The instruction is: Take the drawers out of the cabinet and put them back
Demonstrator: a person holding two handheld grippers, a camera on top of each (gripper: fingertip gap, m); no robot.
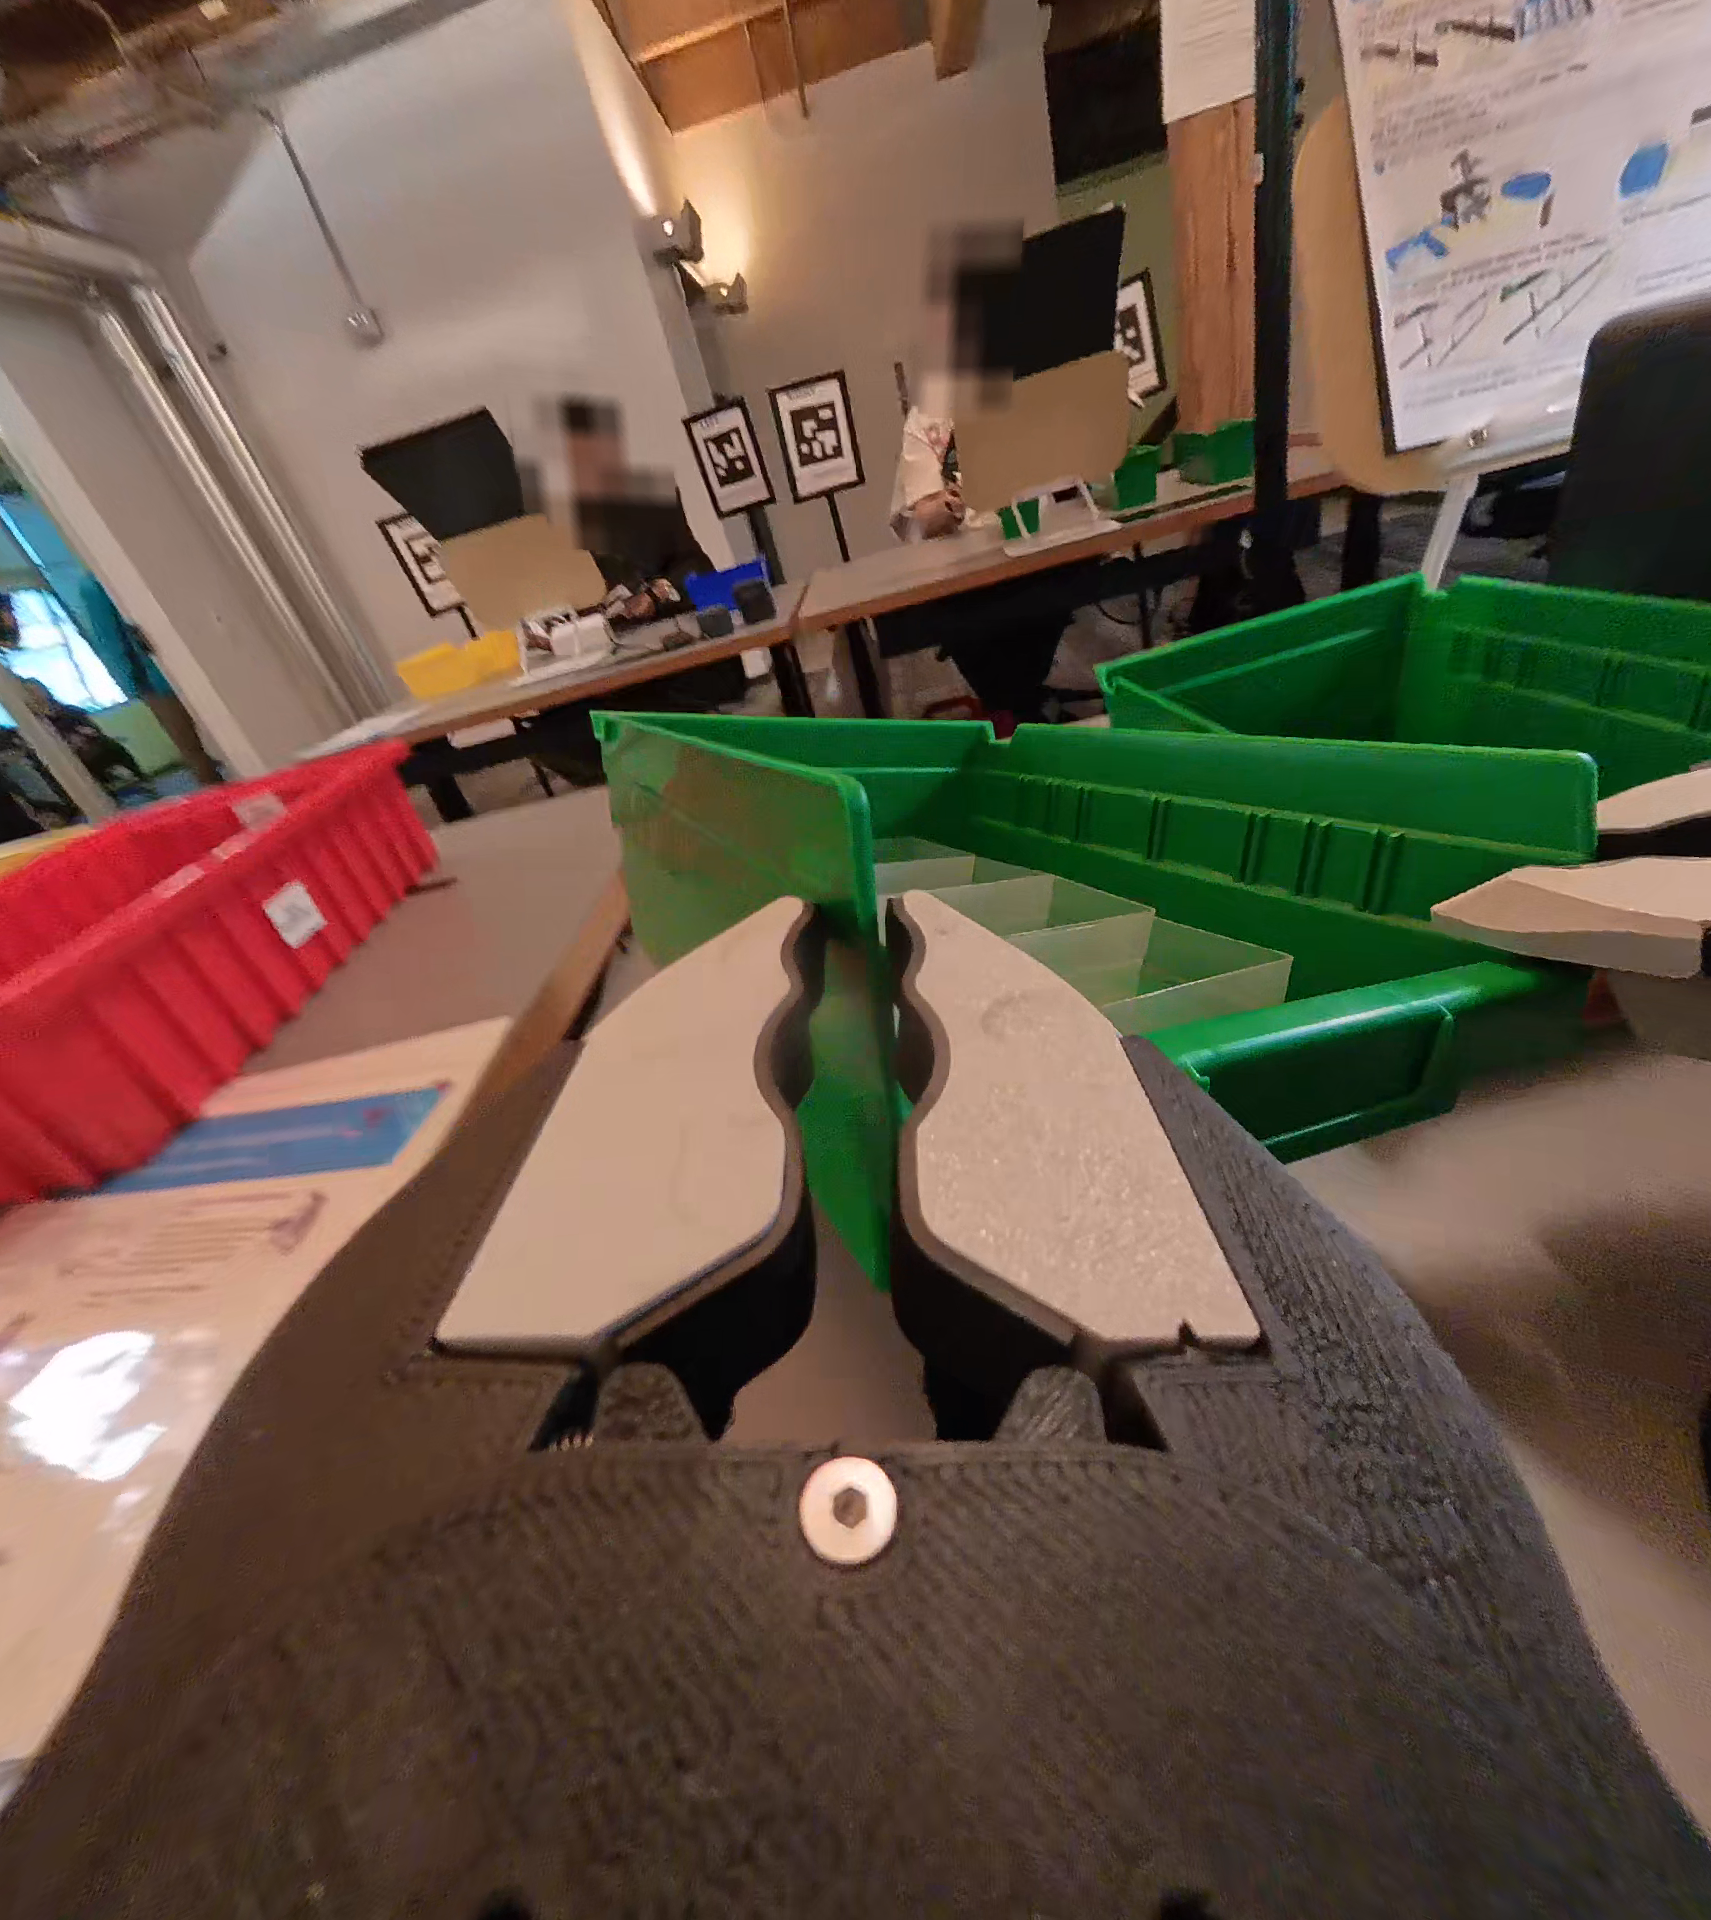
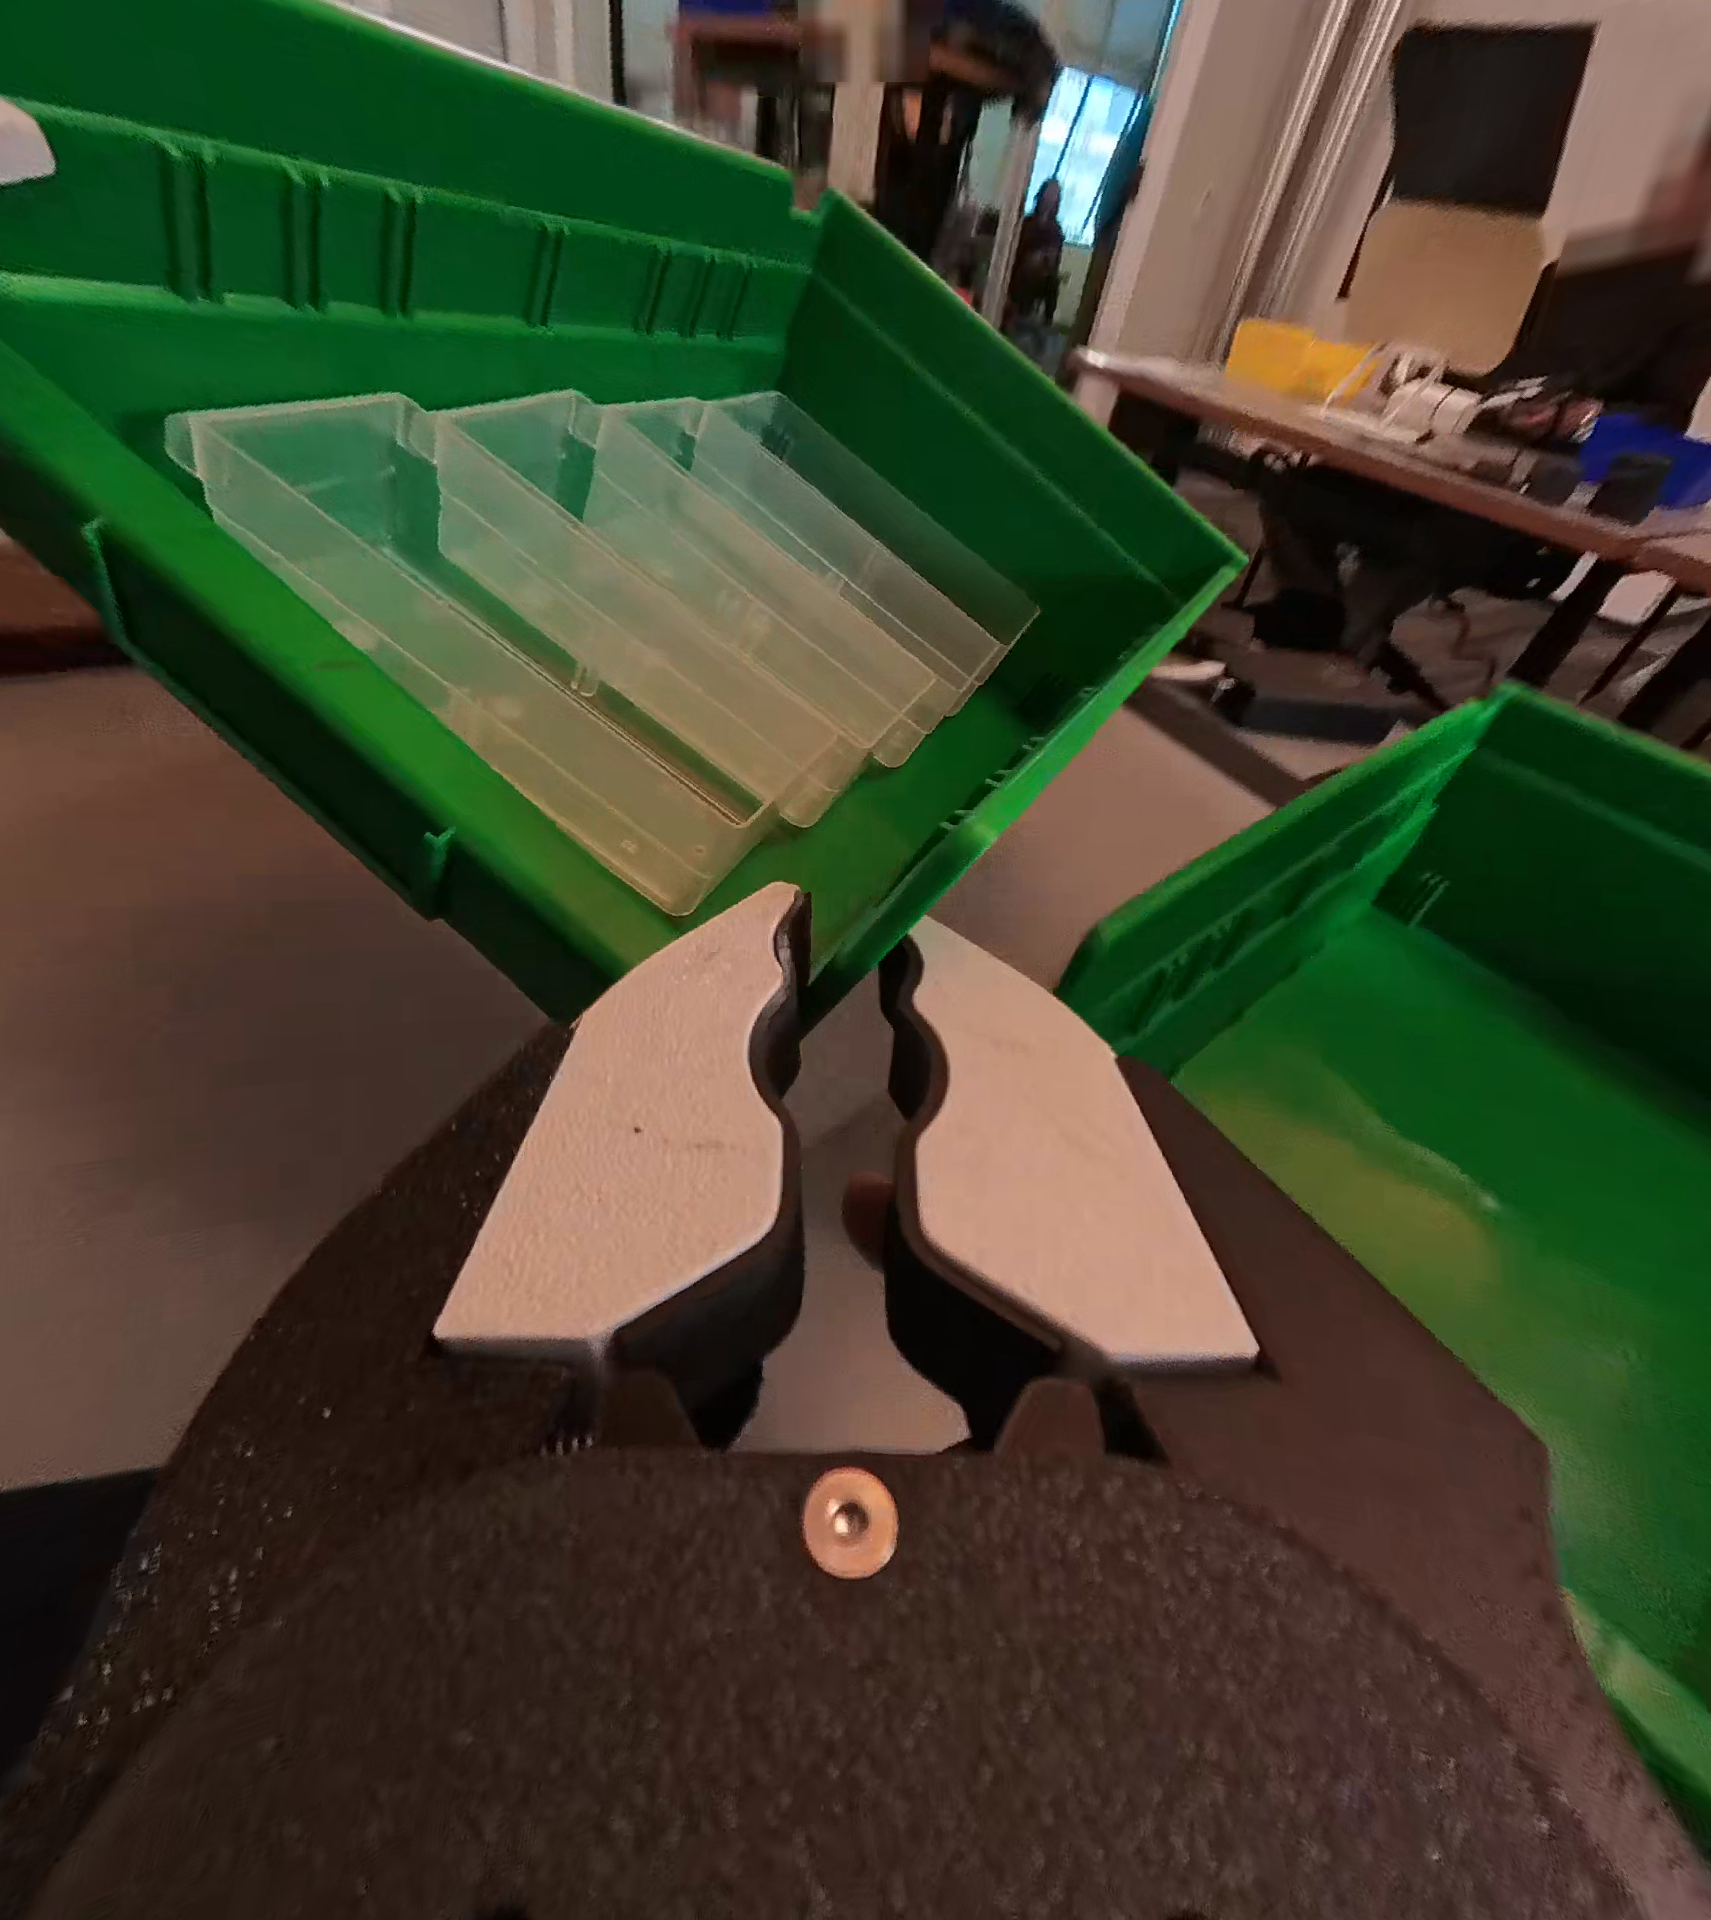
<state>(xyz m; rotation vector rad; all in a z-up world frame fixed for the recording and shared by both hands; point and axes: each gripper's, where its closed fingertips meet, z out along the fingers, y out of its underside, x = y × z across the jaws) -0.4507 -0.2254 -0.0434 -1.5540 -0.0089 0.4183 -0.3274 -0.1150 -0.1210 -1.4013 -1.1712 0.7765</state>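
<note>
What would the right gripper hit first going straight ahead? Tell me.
The right gripper already seems shut on the green bin's wall; pushing straight on, it would likely meet the clear drawers inside next, though depth is unclear.

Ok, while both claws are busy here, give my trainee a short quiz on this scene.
1. True or false: the left claw grips a wall of the bin that holds the clear drawers.
2. What shows inside the other bin? A: clear drawers. B: nothing. C: hand tools.
3. Fill in: the ribbed tray on the left in the left wrist view is ___ in colour.

Key: 1 true; 2 B; 3 red.
</note>
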